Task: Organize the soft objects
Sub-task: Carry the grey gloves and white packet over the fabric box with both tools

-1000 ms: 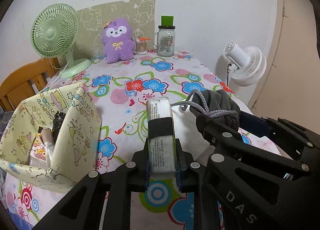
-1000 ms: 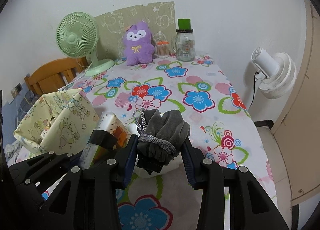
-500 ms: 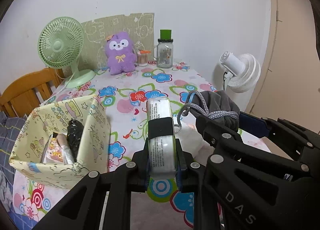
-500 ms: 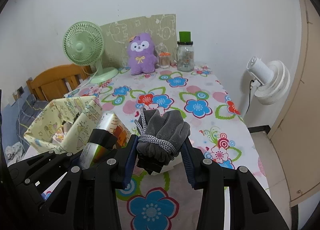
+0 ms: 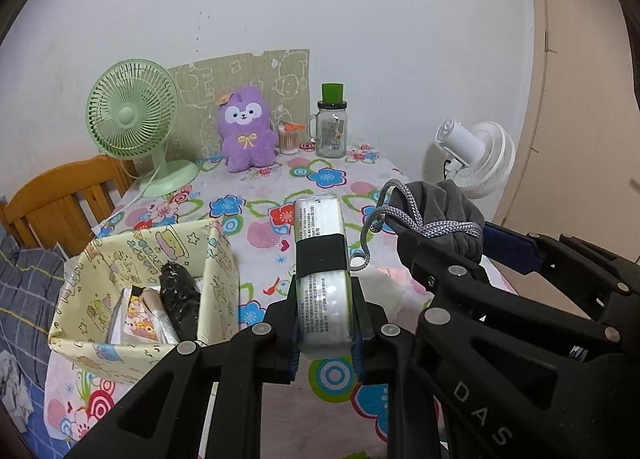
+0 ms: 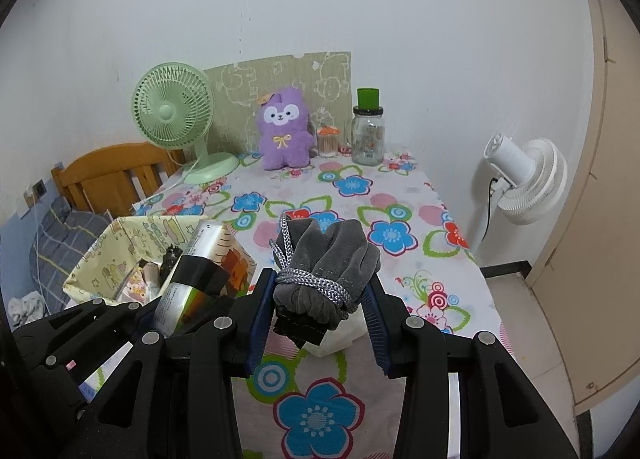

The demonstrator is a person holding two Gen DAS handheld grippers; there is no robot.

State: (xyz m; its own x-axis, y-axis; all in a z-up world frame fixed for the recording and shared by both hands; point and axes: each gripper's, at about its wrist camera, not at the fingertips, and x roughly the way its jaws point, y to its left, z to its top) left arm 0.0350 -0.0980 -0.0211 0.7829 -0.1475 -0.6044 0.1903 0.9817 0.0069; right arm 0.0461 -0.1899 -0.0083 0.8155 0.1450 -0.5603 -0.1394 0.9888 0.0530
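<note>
My left gripper [image 5: 325, 323] is shut on a white tissue pack [image 5: 320, 259] with a black band, held above the flowered table [image 5: 320, 175]. The pack also shows in the right wrist view [image 6: 200, 271]. My right gripper [image 6: 316, 311] is shut on a grey drawstring pouch [image 6: 324, 263] bound with grey cord; the pouch shows at the right of the left wrist view [image 5: 436, 207]. A yellow patterned box [image 5: 132, 259] sits open at the left, holding a black bag [image 5: 180, 295] and small packets. A white soft item [image 6: 340, 335] lies on the table under the pouch.
At the table's back stand a green desk fan [image 5: 132, 119], a purple plush [image 5: 246, 127], a small cotton-swab jar [image 5: 290, 137] and a glass jar with a green lid [image 5: 332, 127]. A white fan [image 5: 476, 151] stands off the right edge. A wooden chair [image 5: 56, 199] is at the left.
Both grippers have risen and drawn back from the table with their loads, so the box's inside and more of the table show.
</note>
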